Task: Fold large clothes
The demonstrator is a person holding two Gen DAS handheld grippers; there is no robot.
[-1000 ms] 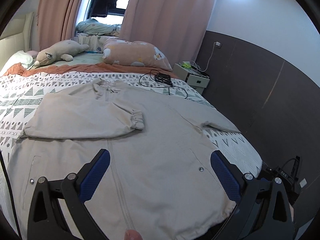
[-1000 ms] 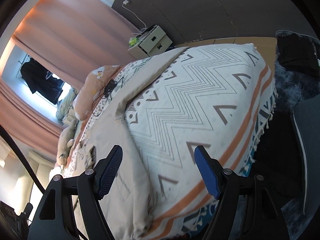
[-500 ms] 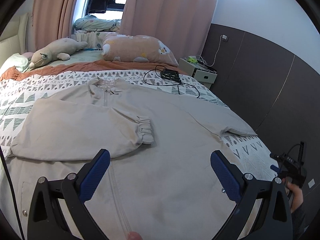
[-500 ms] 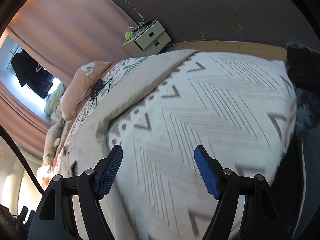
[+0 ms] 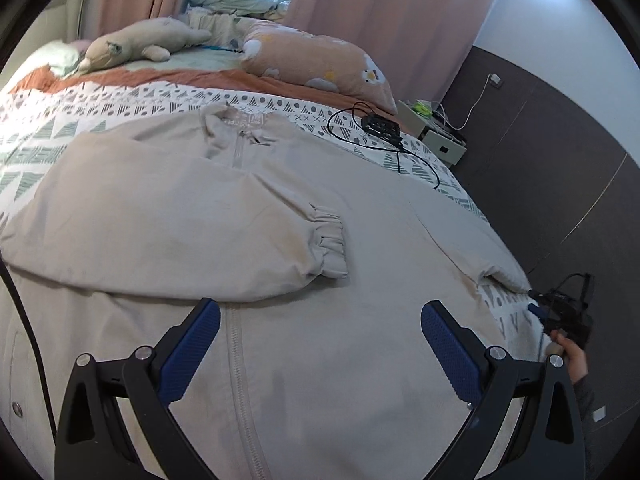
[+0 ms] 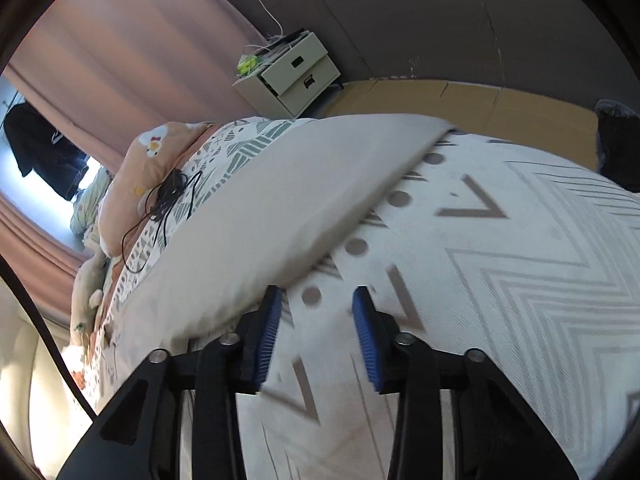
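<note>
Beige jacket (image 5: 360,240) lies flat on the bed (image 5: 52,120), one sleeve folded across its chest; pink curtains (image 5: 380,20) and a nightstand (image 6: 292,72) stand behind; left gripper (image 5: 320,340) open above the jacket; right gripper (image 6: 316,320) closing, nothing between its jaws.

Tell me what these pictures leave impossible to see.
- Beige zip-up jacket: hem cut off by the left wrist view's bottom edge.
- Its right sleeve's cuff: past the bed's edge in the right wrist view.
- Patterned white bedspread: near part motion-blurred, right wrist view.
</note>
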